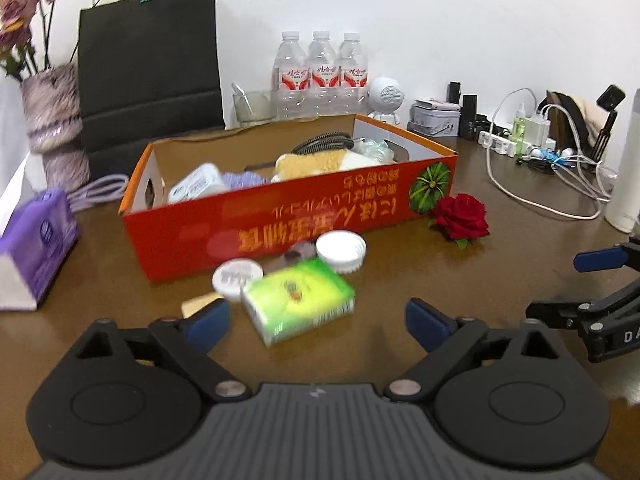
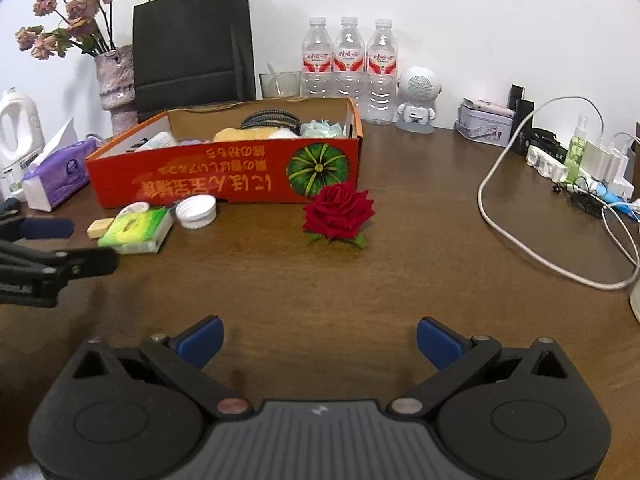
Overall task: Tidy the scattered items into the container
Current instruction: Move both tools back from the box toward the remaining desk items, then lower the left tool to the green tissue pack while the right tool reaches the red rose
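Note:
A red cardboard box point(image 1: 280, 224) point(image 2: 224, 176) stands on the brown table and holds several items. In front of it lie a green tissue pack point(image 1: 298, 306) point(image 2: 136, 230), a white ribbed cap point(image 1: 341, 251) point(image 2: 196, 210), a flat white lid point(image 1: 236, 276) point(image 2: 134, 209) and a tan block point(image 1: 198, 305) point(image 2: 100, 227). A red rose point(image 1: 460, 216) point(image 2: 338, 212) lies by the box's right corner. My left gripper point(image 1: 318, 322) is open, its blue pads flanking the green pack's near end without touching it. My right gripper point(image 2: 320, 340) is open over bare table, short of the rose.
A purple tissue pack point(image 1: 38, 240), a vase of dried flowers point(image 2: 114, 80) and a black paper bag point(image 2: 192, 44) stand at the back left. Three water bottles point(image 2: 348, 64) and a white speaker figure point(image 2: 418, 100) line the wall. White cables point(image 2: 520, 232) and a power strip point(image 2: 560, 164) crowd the right.

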The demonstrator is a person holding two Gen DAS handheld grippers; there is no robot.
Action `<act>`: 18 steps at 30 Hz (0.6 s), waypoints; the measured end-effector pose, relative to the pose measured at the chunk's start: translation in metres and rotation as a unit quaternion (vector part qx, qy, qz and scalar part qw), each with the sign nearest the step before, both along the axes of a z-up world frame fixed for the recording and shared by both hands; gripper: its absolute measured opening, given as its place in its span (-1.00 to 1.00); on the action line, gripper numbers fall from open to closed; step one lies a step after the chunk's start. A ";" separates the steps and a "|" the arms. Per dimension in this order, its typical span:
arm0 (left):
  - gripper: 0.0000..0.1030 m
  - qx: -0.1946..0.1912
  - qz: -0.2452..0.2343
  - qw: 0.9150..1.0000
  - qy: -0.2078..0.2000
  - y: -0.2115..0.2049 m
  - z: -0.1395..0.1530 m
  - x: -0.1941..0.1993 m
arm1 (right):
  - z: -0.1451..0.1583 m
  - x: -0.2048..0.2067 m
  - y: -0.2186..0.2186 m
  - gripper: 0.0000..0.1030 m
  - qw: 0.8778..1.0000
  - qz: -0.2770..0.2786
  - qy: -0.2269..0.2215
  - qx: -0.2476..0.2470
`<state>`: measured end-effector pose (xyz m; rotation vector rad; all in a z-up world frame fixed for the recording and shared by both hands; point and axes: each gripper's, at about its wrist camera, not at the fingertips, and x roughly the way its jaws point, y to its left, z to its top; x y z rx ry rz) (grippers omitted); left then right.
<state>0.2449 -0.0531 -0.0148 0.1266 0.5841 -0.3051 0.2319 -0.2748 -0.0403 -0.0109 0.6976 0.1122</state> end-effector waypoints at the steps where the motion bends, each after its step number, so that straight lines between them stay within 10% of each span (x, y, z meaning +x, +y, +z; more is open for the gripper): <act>1: 0.60 0.006 0.000 1.000 -0.001 -0.003 -0.001 0.004 | 0.000 0.005 0.000 1.00 1.000 0.002 -0.001 0.000; 6: 0.29 0.016 -0.011 1.000 0.002 -0.010 -0.007 0.024 | 0.000 0.033 -0.001 0.95 1.000 0.015 -0.009 -0.004; 18: 0.42 0.054 -0.058 0.997 0.006 -0.010 -0.016 0.047 | -0.005 0.105 -0.015 0.70 1.000 -0.008 -0.019 0.003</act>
